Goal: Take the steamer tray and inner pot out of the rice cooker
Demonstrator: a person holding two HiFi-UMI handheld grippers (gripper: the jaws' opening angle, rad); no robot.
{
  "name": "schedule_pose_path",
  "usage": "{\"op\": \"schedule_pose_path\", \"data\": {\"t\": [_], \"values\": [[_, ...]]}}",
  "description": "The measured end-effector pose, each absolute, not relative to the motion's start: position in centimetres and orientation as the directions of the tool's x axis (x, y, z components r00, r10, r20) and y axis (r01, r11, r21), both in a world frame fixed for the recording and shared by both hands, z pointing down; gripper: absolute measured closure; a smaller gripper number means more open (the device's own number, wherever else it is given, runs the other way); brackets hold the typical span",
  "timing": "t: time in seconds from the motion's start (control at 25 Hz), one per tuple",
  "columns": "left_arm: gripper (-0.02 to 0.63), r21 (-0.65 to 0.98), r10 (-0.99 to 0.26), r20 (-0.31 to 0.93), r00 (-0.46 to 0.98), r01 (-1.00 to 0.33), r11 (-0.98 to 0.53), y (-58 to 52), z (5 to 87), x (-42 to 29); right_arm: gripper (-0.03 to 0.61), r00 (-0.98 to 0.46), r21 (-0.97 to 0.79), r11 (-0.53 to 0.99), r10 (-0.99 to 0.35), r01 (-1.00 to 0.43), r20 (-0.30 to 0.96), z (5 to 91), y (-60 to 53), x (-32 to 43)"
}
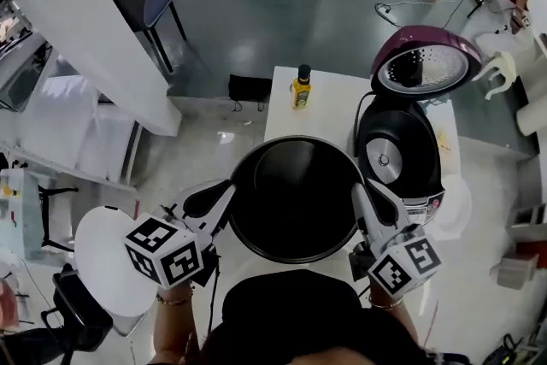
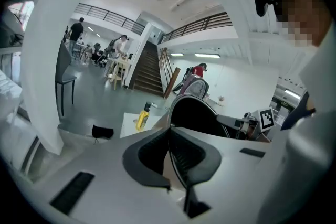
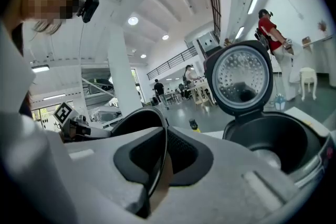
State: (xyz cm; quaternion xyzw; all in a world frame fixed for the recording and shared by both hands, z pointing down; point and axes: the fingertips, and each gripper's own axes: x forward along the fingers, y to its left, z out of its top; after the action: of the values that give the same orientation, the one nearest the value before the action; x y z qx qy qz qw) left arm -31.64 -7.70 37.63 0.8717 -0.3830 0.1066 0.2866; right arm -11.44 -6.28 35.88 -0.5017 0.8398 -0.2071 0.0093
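Above the white table, left gripper and right gripper pinch the inner pot by its rim; next, lower it level

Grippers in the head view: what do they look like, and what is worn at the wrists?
The left gripper and right gripper are white moulded shells with black ridged pads. The left cube and right cube are white with black square markers. A thin black cable hangs below the left one. A thin bracelet circles each wrist; no sleeves show.
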Motion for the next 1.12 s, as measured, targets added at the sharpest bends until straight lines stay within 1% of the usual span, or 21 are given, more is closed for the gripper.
{"op": "schedule_pose_path", "data": {"t": [0.16, 0.28, 0.4, 0.56, 0.72, 0.88, 1.12], "values": [[0.598, 0.472, -0.485, 0.478, 0.732, -0.680, -0.562, -7.6, 42.3, -32.4, 0.552, -0.456, -0.436, 0.308, -0.842, -0.845, 0.288, 41.0, -4.8, -12.4], [0.598, 0.455, -0.397, 0.561, 0.727, -0.671, -0.586, -7.6, 46.4, -32.0, 0.552, -0.428, -0.525, 0.199, -0.829, -0.827, 0.360, 44.9, -3.4, -12.2], [0.598, 0.502, -0.317, 0.573, 0.756, -0.629, -0.594, -8.3, 48.6, -31.0, 0.552, -0.408, -0.604, 0.097, -0.819, -0.791, 0.403, 47.7, -3.4, -11.3], [0.598, 0.504, -0.251, 0.603, 0.758, -0.605, -0.616, -10.1, 50.9, -29.8, 0.552, -0.373, -0.632, 0.010, -0.814, -0.775, 0.445, 50.3, -3.3, -10.6], [0.598, 0.473, -0.160, 0.663, 0.731, -0.575, -0.668, -11.6, 53.0, -28.6, 0.552, -0.360, -0.690, -0.102, -0.794, -0.716, 0.491, 53.4, -2.7, -10.2], [0.598, 0.476, -0.087, 0.684, 0.724, -0.534, -0.699, -13.3, 54.6, -26.9, 0.552, -0.350, -0.729, -0.202, -0.774, -0.654, 0.528, 55.8, -2.1, -9.7], [0.597, 0.464, -0.041, 0.703, 0.710, -0.501, -0.731, -16.2, 56.1, -24.1, 0.554, -0.304, -0.747, -0.280, -0.785, -0.603, 0.539, 57.0, -2.4, -8.5]]}}
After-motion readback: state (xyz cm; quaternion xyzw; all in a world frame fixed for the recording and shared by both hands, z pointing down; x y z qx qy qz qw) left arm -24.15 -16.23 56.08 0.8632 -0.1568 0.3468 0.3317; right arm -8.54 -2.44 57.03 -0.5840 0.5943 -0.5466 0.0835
